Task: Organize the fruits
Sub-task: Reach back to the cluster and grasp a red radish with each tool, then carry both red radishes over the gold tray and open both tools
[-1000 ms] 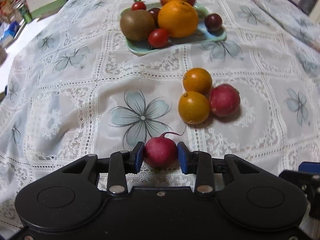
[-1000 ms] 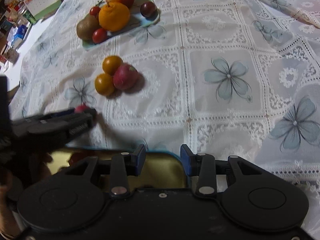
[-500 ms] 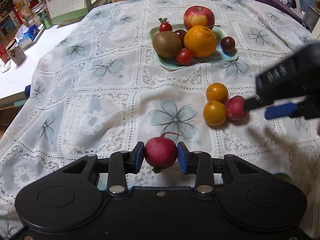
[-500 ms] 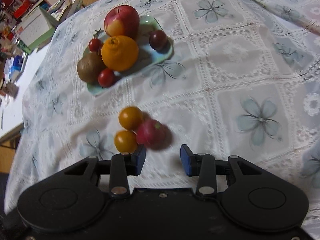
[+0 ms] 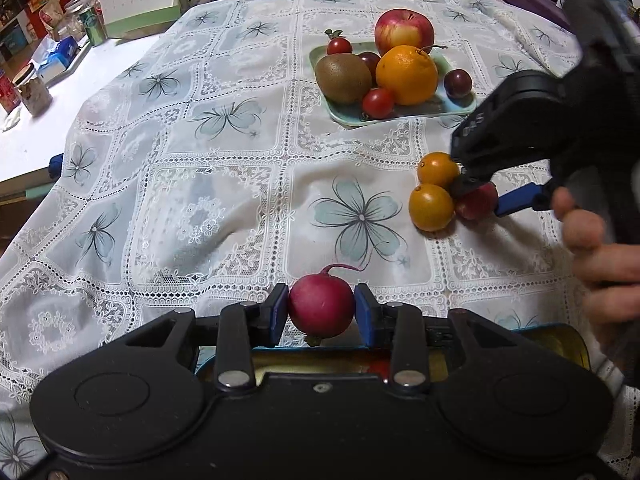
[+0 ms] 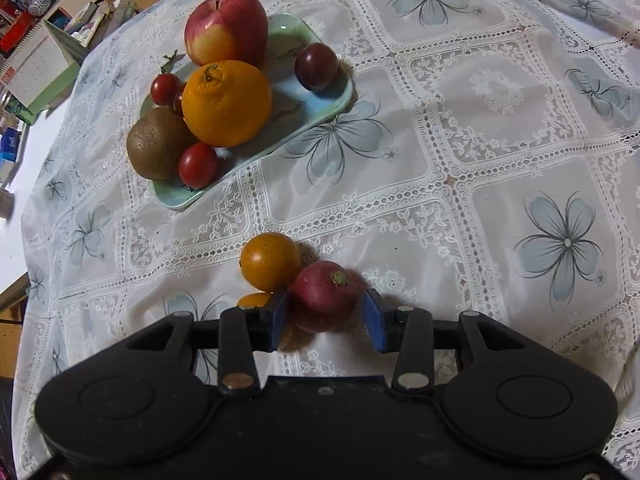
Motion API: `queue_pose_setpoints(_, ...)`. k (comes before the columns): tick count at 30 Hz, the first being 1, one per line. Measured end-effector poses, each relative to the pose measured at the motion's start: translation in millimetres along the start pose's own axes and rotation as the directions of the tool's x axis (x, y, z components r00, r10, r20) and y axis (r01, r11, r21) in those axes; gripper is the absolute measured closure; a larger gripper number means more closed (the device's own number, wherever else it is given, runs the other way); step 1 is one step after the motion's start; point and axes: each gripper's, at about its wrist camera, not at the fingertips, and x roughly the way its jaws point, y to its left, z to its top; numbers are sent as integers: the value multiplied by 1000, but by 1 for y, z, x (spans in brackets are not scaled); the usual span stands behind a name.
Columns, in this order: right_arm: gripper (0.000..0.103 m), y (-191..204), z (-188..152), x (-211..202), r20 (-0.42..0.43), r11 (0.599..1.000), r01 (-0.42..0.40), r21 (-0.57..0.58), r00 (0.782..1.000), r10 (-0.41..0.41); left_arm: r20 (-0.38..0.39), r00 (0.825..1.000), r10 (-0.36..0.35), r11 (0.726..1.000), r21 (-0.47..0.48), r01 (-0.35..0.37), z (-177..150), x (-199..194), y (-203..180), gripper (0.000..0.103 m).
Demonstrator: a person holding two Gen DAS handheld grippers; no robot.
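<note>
Since a moment earlier our right tongs (image 6: 327,315) had dropped around the second radish (image 6: 323,295) on the desk (image 6: 500,184) — still open, not yet gripping — while our left tongs (image 5: 321,311) carried the first radish (image 5: 321,306) above a tin (image 5: 560,342).

Tablecloth (image 6: 460,168): showing white lace squares with grey-blue flowers
Plate (image 6: 332,100): showing pale green
Apple (image 6: 226,28): glowing red, fading to yellow
Orange (image 6: 226,104): showing bright orange
Kiwi (image 6: 156,144): looking brown — fuzzy
Radish (image 5: 322,306): showing deep pink-red
Grippers — left gripper (image 5: 321,312) and right gripper (image 6: 326,314): showing black bodies, blue pads
Tin (image 5: 560,340): showing gold inside, teal rim
</note>
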Motion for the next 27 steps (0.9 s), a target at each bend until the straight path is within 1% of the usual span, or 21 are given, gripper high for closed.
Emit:
queue_pose_setpoints(3,58,6,5,11,-3,999,42,-8,999,-42,0,1000,-3,1000,-6,3,-1,-2,2,58)
queue_pose_setpoints(5,58,8,7,23,-36,998,59,-29,998,-60,3,1000,0,1000,-4,0,-2,-5,2,58)
queue_pose_setpoints(6,58,9,7,25,-32,997,62,-43,997,-64,5,1000,1,1000,-2,-1,-2,-6,2,58)
queue_pose_setpoints(7,62,10,5,24,-23,996,65,-54,998,-66,7,1000,2,1000,-2,-2,-2,-8,2,58)
queue_pose_setpoints(8,63,11,3,21,-10,995,71,-68,997,-72,8,1000,3,1000,-2,-3,-2,-9,3,58)
queue_pose_setpoints(11,63,10,-1,15,4,992,58,-111,998,-58,13,1000,-2,1000,-2,2,-2,-14,2,58)
queue_pose_setpoints(18,63,-5,-15,-10,13,992,27,-125,1000,-26,19,999,-37,999,-2,37,-3,-32,1,58)
queue_pose_setpoints(23,63,-19,-35,-41,38,985,-6,-174,999,13,50,999,-20,999,35,18,-11,-48,-4,58)
queue_pose_setpoints(27,63,-27,-56,-58,43,975,-24,-220,998,35,49,998,-34,999,43,32,-18,-54,-5,58)
